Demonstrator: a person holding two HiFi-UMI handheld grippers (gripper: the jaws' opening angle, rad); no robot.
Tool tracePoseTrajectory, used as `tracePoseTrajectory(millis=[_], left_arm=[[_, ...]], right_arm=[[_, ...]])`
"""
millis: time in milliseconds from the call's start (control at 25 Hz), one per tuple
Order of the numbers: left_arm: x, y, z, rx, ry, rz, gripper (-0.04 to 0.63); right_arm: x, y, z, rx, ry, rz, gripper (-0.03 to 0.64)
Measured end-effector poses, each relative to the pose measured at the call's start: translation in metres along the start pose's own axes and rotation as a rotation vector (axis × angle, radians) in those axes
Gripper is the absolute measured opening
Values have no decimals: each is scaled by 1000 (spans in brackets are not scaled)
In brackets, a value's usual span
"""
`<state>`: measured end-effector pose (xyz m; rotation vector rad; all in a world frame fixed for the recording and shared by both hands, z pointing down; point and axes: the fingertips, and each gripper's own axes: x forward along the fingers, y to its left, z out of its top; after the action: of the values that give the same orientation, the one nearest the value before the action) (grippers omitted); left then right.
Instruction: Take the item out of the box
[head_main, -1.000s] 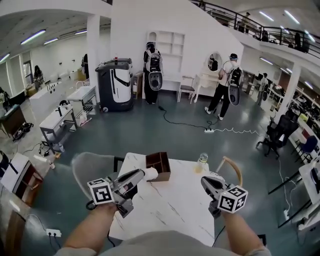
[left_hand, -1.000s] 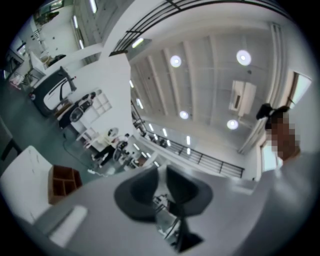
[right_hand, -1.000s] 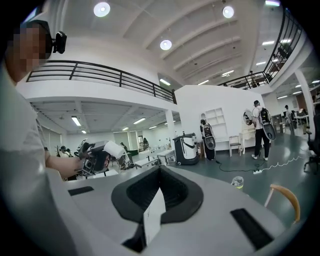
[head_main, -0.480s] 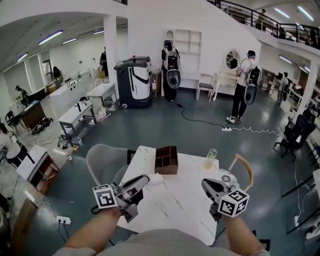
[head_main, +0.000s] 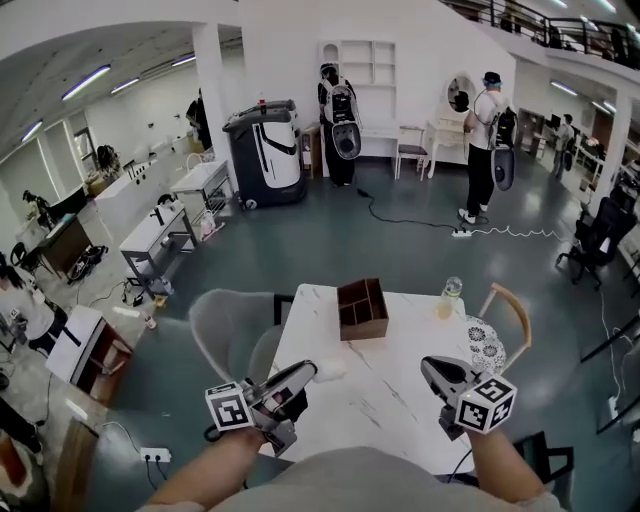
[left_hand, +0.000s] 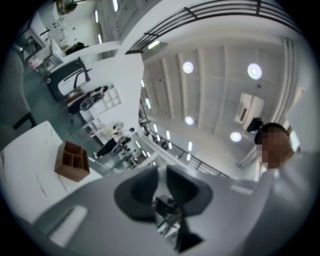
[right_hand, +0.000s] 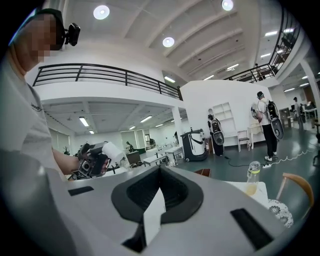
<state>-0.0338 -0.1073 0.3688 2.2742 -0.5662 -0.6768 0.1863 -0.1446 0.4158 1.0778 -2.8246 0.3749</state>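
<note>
A brown wooden box (head_main: 362, 308) with open compartments stands at the far end of the white marble table (head_main: 385, 400); it also shows in the left gripper view (left_hand: 72, 161). My left gripper (head_main: 312, 373) is over the table's near left part, well short of the box, shut on a small white item (head_main: 328, 370). The right gripper view shows that item (right_hand: 112, 151) at the left gripper's tip (right_hand: 106, 156). My right gripper (head_main: 431, 366) hovers over the near right part with its jaws together and nothing in them.
A bottle of yellowish liquid (head_main: 450, 297) stands at the table's far right corner, with a patterned round mat (head_main: 485, 345) nearer. A grey chair (head_main: 228, 335) is on the left and a wooden-backed chair (head_main: 512, 308) on the right. People stand far off.
Both grippers have drawn back from the box toward the table's near edge and sunk a little. The left one still holds the white item.
</note>
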Motion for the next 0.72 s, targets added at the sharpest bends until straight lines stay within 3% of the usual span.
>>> tracePoseTrajectory(millis=[160,400,720], left_arm=[[-33,29,22,-53,17,-22,60],[-60,56,50,-72,48,-51,60],[-55,66,44,-110,28,-51,60]], right_arm=[[32,18,-10,28,11,-56,6],[64,37,-13,105,31,-113,6],[66,29,-24,150,46,-123,6]])
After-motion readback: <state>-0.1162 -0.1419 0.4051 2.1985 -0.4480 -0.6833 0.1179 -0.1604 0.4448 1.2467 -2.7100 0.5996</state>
